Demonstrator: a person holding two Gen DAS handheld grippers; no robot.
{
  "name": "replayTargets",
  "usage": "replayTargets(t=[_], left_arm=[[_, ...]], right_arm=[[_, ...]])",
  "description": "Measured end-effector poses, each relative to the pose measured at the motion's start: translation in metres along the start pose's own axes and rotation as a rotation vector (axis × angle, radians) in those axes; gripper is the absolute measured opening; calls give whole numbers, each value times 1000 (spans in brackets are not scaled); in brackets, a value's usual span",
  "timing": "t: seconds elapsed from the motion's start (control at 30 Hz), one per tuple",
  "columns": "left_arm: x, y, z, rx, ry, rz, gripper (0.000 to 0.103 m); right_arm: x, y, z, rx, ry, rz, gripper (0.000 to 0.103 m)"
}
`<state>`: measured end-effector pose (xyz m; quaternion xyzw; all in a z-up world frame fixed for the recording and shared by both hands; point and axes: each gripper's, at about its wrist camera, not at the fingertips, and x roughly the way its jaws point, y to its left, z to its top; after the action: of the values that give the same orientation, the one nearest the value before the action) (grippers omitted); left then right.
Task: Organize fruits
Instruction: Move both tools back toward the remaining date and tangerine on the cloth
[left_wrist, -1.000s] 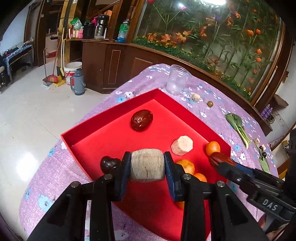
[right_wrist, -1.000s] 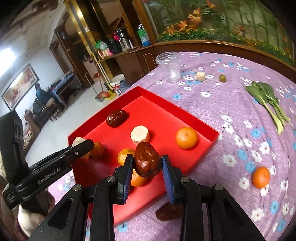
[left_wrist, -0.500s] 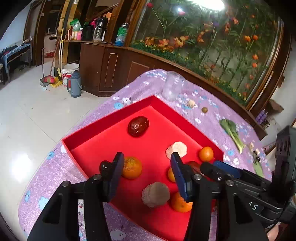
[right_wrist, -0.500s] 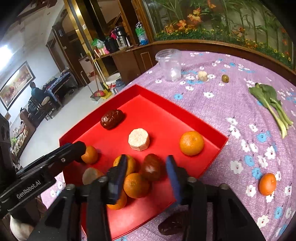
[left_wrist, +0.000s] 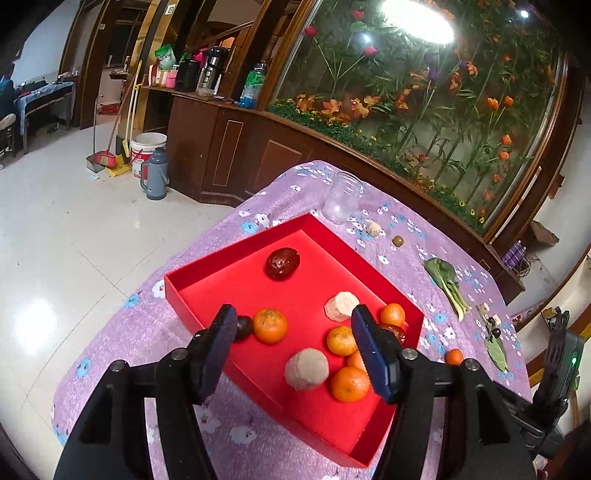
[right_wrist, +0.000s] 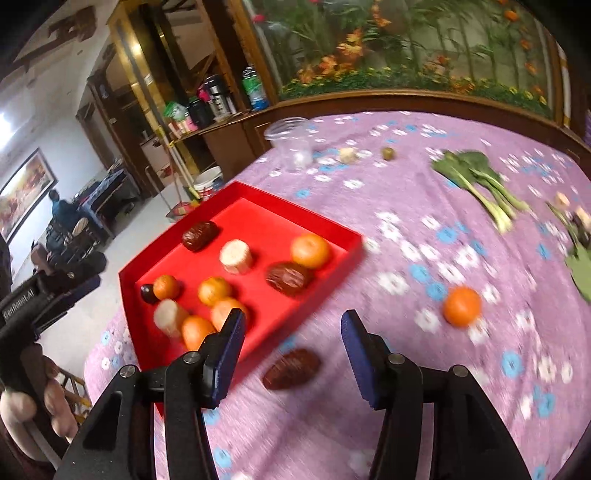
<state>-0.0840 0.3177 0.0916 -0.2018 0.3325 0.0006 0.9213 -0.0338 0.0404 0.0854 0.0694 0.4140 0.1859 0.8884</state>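
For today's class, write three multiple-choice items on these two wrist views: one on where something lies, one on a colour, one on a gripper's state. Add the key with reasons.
1. Where is the dark red date nearest the right gripper?
A. in the tray
B. on the cloth outside the tray
C. in the clear cup

2. What colour is the tray?
A. red
B. green
C. white

3. How is the left gripper?
A. shut on an orange
B. shut on a date
C. open, holding nothing

Key: 1 B, it lies on the purple flowered cloth beside the tray's near wall. 2 A, walls and floor are red in both views. 3 C, its blue fingers stand wide apart above the fruit.
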Motion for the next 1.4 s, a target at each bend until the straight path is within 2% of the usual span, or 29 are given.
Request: replayTargets(t=[0.2, 0.4, 0.6, 0.7, 0.83, 0.97, 1.4], left_arm=[[-6, -20, -9, 44, 15, -14, 64], [-8, -56, -26, 139, 41, -32, 64], [-10, -96, -54, 271, 62, 4, 64], [-12, -117, -68, 343, 63, 40, 70], [-18, -135, -79, 415, 40, 78, 71], [-23, -152, -87, 475, 16, 103, 73], [-20, -170, -101, 534, 38, 116, 73]], right_arm=[[-29, -39, -31, 126, -33, -19, 60], [-46, -63, -49, 222, -57, -20, 61], [-55, -61, -60, 201, -103, -73, 62], [-61, -61, -67, 158, -138, -132, 63], [-73, -66, -72, 158, -180, -131, 69], [-81, -69, -75, 169, -212, -130, 70], [-83, -68, -78, 160, -222, -102, 75]])
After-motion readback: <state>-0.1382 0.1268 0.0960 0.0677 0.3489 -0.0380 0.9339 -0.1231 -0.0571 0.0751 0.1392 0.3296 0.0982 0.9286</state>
